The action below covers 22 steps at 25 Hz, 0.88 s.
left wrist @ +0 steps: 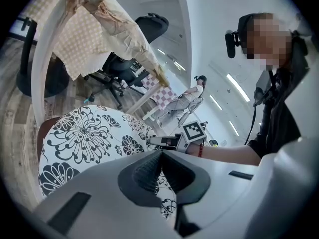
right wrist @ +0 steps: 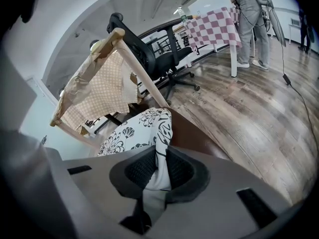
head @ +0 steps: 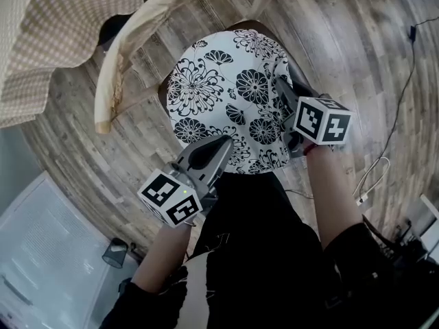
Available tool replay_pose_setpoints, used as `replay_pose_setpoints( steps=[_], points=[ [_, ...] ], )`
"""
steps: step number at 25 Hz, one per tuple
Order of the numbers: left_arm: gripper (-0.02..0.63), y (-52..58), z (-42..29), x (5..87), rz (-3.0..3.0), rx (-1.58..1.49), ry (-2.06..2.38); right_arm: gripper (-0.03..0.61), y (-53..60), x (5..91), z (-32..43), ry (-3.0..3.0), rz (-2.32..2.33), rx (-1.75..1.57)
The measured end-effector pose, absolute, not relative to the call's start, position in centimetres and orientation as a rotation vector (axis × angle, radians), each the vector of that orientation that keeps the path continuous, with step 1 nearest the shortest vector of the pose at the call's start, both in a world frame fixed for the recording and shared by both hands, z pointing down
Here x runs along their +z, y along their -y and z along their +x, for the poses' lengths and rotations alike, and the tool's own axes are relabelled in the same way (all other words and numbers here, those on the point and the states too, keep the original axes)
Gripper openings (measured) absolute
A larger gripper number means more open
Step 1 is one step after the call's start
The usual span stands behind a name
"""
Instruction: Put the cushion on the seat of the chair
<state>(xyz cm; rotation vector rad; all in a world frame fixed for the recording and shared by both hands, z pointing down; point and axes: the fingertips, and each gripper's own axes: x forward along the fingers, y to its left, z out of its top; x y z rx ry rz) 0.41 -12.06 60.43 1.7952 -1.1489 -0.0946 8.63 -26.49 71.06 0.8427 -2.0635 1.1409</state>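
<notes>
Wood-plank floor [head: 357, 40] runs under everything. Over the brown seat [right wrist: 199, 133] of the chair [head: 137, 36] spreads the round cushion [head: 226, 94], white with black flowers. The right gripper [head: 281, 82] has its jaws clamped on the cushion's right rim. The left gripper [head: 221, 144] has its jaws closed on the near rim. A checked cloth [head: 48, 33] hangs by the chair's curved back.

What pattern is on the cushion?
The cushion is white with a black flower print; the head view shows it best.
</notes>
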Motion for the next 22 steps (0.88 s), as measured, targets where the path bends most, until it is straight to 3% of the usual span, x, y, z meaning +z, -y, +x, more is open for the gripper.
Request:
replay_pose_setpoints(
  steps=[22],
  points=[
    [0.015,13.7,0.7,61.3,1.784,-0.074,1.131,0.043,27.6,73.7,10.0,2.009,0.87,0.938]
  ],
)
